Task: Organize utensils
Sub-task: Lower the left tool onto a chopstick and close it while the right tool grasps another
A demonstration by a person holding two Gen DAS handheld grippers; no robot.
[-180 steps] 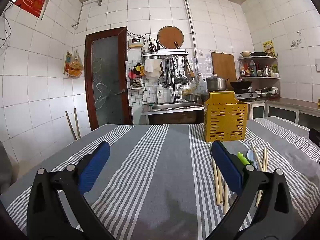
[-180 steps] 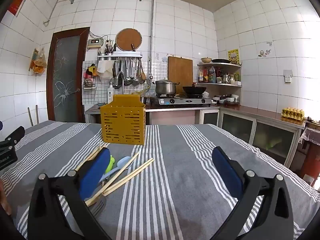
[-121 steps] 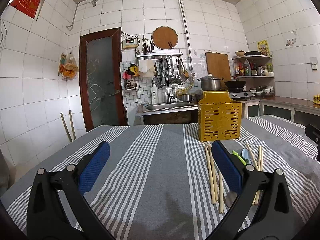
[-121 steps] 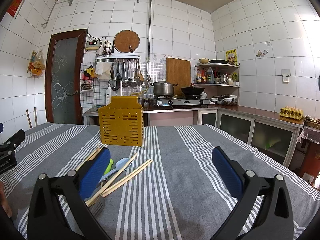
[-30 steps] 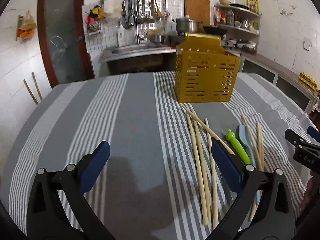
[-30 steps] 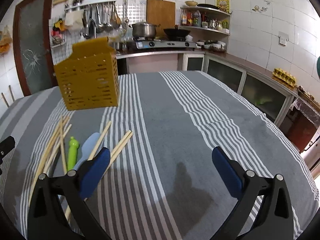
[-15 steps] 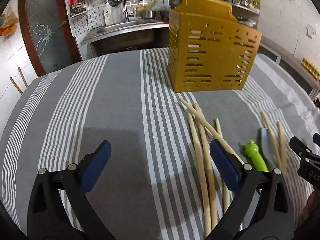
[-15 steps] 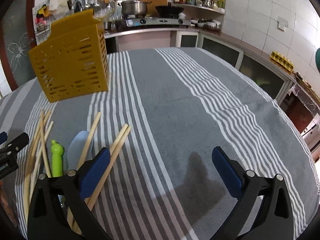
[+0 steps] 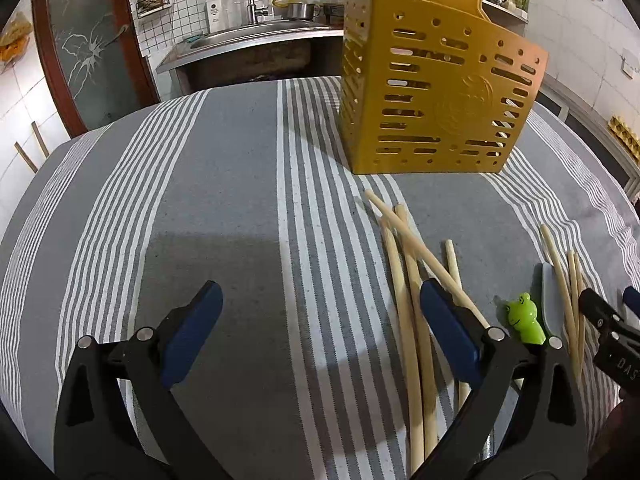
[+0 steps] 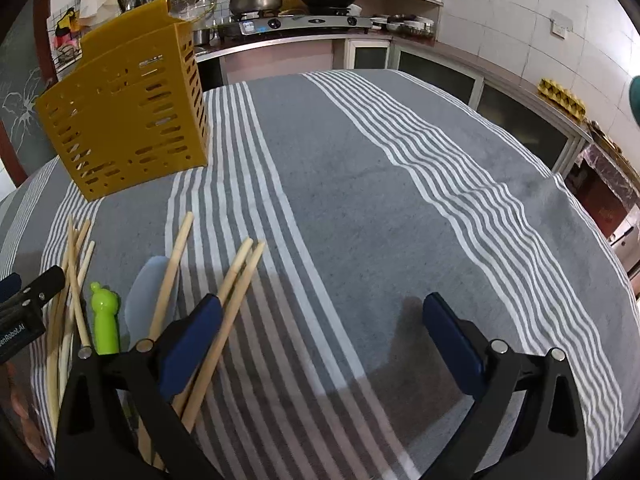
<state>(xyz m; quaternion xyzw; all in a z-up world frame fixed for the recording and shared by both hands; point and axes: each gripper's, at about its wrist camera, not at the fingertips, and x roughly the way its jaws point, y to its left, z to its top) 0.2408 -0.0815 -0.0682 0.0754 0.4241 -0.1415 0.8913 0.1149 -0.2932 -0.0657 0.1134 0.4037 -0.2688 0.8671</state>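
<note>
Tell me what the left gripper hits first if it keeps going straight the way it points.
Probably bare striped tablecloth: the open left gripper tilts downward. The chopsticks and yellow holder lie to its right.

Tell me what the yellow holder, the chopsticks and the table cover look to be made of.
Yellow holder: likely moulded plastic, smooth, slightly glossy, with punched slots. Chopsticks: pale matte sticks, probably bamboo or wood. Table cover: woven fabric, grey with white stripes, visibly textured.
</note>
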